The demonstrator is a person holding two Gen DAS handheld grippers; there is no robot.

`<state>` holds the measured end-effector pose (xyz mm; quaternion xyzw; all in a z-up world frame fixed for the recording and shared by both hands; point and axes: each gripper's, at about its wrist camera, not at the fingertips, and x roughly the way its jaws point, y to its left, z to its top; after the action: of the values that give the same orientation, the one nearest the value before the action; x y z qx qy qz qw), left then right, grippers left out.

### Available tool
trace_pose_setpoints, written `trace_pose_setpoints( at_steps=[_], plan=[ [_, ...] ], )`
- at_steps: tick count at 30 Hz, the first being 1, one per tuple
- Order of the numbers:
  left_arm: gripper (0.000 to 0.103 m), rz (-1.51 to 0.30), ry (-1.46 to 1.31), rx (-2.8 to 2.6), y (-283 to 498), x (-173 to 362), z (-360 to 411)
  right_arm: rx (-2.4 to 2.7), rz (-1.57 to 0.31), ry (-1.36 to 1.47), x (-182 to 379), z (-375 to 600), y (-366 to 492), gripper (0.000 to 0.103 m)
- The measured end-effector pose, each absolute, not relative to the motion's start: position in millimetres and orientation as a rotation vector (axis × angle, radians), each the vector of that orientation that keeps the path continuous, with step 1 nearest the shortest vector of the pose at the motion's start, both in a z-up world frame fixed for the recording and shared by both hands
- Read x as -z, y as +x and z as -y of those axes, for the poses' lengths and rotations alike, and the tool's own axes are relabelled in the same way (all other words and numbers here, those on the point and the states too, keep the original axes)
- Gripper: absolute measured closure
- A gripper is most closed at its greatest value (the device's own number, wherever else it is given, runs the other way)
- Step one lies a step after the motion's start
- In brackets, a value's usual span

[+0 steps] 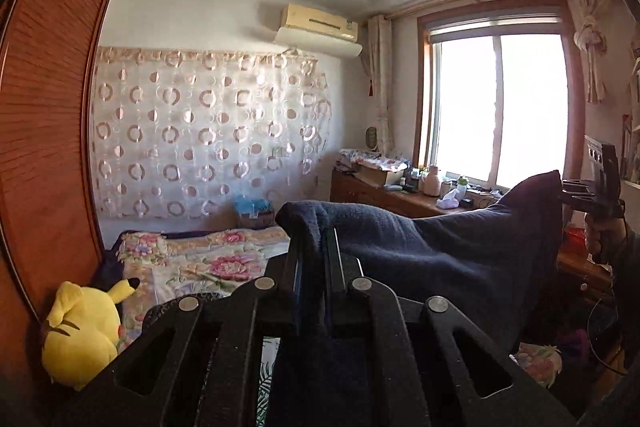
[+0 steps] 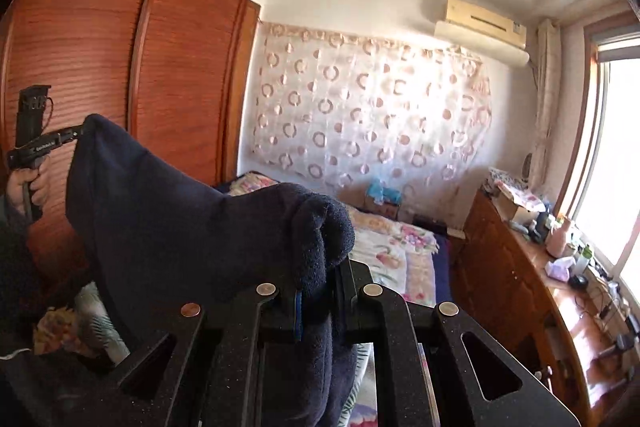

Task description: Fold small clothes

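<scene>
A dark navy fleece garment (image 1: pixel 440 251) hangs stretched in the air between my two grippers, above the bed. My left gripper (image 1: pixel 316 239) is shut on one corner of it, with cloth bunched over the fingertips. In the left wrist view the right gripper (image 1: pixel 568 195) shows at the far right, pinching the garment's other corner. My right gripper (image 2: pixel 324 259) is shut on its corner of the navy garment (image 2: pixel 180 211), cloth folded over its tips. The left gripper (image 2: pixel 78 133) shows at the far left of the right wrist view, held by a hand (image 2: pixel 28 187).
Below lies a bed with a floral quilt (image 1: pixel 208 259) and a yellow plush toy (image 1: pixel 84 335) at its left. A wooden wardrobe (image 2: pixel 120 67) stands at the left. A cluttered wooden dresser (image 2: pixel 532 267) runs under the window (image 1: pixel 500 107) on the right.
</scene>
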<state>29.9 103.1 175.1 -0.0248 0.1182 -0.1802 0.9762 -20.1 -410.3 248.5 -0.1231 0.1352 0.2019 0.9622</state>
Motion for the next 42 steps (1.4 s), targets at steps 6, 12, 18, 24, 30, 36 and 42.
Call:
trace_pose_setpoints(
  at_steps=[6,12,18,24,30,36,42],
  plan=[
    [0.094,-0.392,-0.035,0.274,125.1,-91.4,-95.9,-0.39,-0.43,-0.254,-173.6,390.0,92.0,0.091],
    [0.094,-0.537,-0.004,0.224,201.2,-22.5,-78.2,-0.344,-0.578,-0.255,-97.3,366.8,193.3,0.091],
    [0.095,-0.593,0.019,0.19,245.7,-2.2,-71.3,-0.334,-0.654,-0.208,-73.7,361.9,265.7,0.091],
    [0.095,-0.608,0.033,0.153,262.1,8.4,-74.4,-0.352,-0.703,-0.196,-81.3,343.8,325.2,0.091],
    [0.095,-0.641,0.033,0.13,260.8,19.1,-81.7,-0.299,-0.737,-0.204,-64.1,341.0,344.8,0.072],
    [0.06,-0.661,0.018,0.173,232.8,25.4,-79.2,-0.301,-0.723,-0.158,-60.1,344.6,317.8,0.063],
    [0.023,-0.669,0.013,0.238,186.9,36.2,-64.1,-0.306,-0.73,-0.123,-47.5,358.7,279.6,0.061]
  ],
)
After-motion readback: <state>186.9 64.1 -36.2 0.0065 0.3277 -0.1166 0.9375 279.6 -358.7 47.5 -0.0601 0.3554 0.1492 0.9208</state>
